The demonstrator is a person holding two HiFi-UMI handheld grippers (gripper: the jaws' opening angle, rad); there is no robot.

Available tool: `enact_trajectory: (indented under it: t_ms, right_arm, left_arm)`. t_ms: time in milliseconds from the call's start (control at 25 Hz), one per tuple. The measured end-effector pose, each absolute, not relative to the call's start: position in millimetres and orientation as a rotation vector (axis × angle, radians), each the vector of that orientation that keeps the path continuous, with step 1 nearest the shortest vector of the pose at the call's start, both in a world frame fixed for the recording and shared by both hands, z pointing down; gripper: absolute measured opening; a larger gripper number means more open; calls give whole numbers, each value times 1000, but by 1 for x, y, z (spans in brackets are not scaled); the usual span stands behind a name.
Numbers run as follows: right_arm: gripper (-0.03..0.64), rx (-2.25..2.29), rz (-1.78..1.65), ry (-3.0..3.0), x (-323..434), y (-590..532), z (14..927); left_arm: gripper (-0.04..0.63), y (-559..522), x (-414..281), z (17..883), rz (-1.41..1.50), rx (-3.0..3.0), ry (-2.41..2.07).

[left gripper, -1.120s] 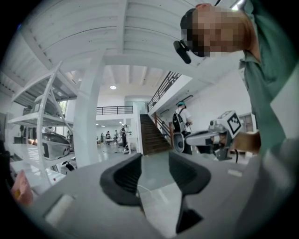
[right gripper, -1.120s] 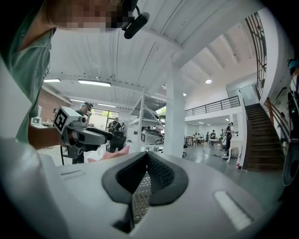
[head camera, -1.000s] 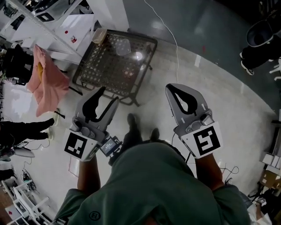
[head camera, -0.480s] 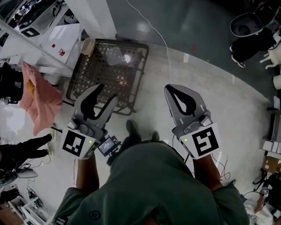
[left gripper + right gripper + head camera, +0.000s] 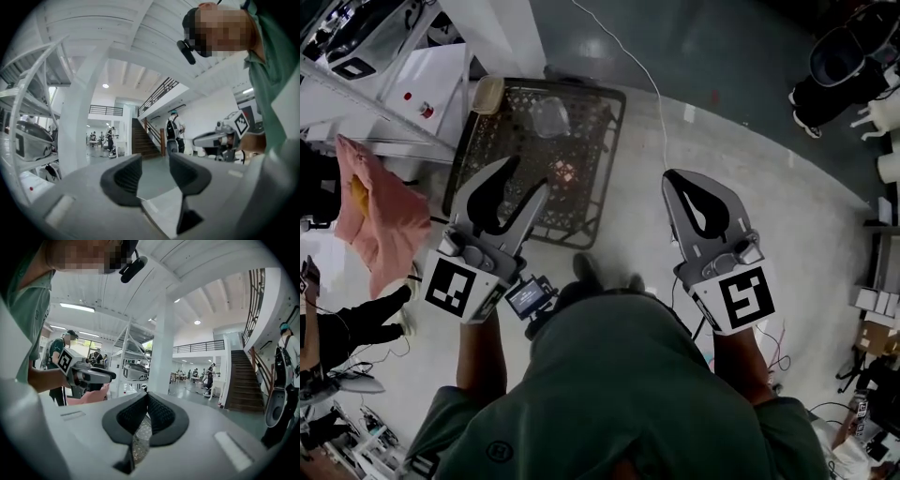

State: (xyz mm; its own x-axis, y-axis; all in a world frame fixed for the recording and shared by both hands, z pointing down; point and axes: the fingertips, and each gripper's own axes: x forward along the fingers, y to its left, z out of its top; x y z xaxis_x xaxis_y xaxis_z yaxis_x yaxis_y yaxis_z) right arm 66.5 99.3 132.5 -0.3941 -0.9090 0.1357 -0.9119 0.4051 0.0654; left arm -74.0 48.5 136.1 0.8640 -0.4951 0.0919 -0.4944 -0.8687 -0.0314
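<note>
In the head view my left gripper (image 5: 523, 184) is held at waist height over the near edge of a dark wire-mesh table (image 5: 591, 202), its jaws apart and nothing between them. In the left gripper view the same gripper (image 5: 154, 174) points level into a big white hall, with open floor showing through the gap. My right gripper (image 5: 700, 184) hangs over bare concrete floor to the table's right, jaws pressed together and empty. In the right gripper view that gripper (image 5: 147, 409) has its black pads meeting. Each gripper shows in the other's view.
A clear plastic container (image 5: 551, 115) and a small red thing (image 5: 563, 172) lie on the mesh table. A pink cloth (image 5: 373, 211) hangs at left beside white shelving (image 5: 366, 70). A white pillar (image 5: 160, 352), stairs (image 5: 243, 380), a cable (image 5: 630, 58) on the floor, and people stand around.
The view has shifted, so the mesh table sits closer under the left gripper. Both gripper views have swung; the jaws kept their states.
</note>
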Motion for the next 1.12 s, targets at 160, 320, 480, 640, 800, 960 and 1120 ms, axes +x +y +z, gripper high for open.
enact_trajectory:
  t_ms: [160, 320, 480, 640, 800, 960, 1120]
  right_arm:
    - [6, 1646, 10, -2478, 47, 80, 130]
    - [6, 1612, -25, -2444, 30, 65, 129]
    - [6, 1586, -31, -2440, 14, 47, 127]
    - [6, 1539, -29, -2464, 6, 29, 130]
    - [6, 1485, -12, -2511, 8, 6, 141]
    - [6, 1418, 0, -2574, 17, -22, 150]
    - [6, 1359, -5, -2632, 36, -54, 149]
  left_arm:
    - [184, 24, -93, 137, -121, -3034, 786]
    - [184, 5, -104, 134, -71, -3046, 752]
    - [183, -9, -114, 129, -21, -3052, 752]
    - [181, -21, -118, 134, -15, -3055, 797]
    - [181, -36, -116, 143, -52, -3044, 858]
    - [181, -56, -112, 145, -97, -3006, 956]
    - [181, -73, -97, 145, -156, -2975, 1035]
